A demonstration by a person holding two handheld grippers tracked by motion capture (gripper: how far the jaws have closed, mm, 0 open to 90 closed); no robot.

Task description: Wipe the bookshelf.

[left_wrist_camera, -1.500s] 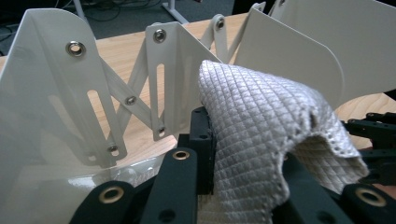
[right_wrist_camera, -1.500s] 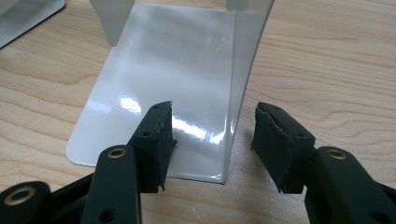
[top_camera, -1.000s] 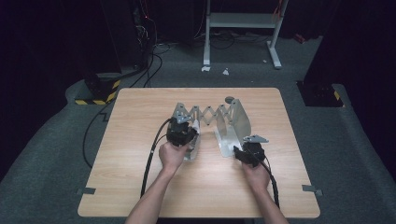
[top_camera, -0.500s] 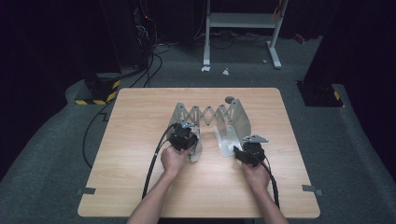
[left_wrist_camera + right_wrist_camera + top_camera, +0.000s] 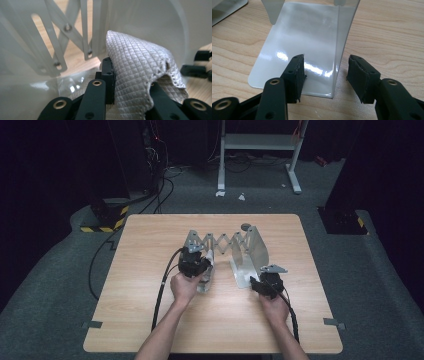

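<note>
now cloth (image 5: pixel 140 67) clamped in left gripper (image 5: pixel 125 82)

A light wooden table (image 5: pixel 150 320) is standing on grey carpet. A white metal expanding rack (image 5: pixel 227 242), two upright end plates joined by a scissor lattice, is sitting near the table's middle. A small dark round thing (image 5: pixel 245 226) is lying just behind the rack.

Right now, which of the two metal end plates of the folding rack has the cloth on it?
The left end plate, where the left tool holds the grey cloth. The right end plate, straddled by the right tool, is bare.
</note>
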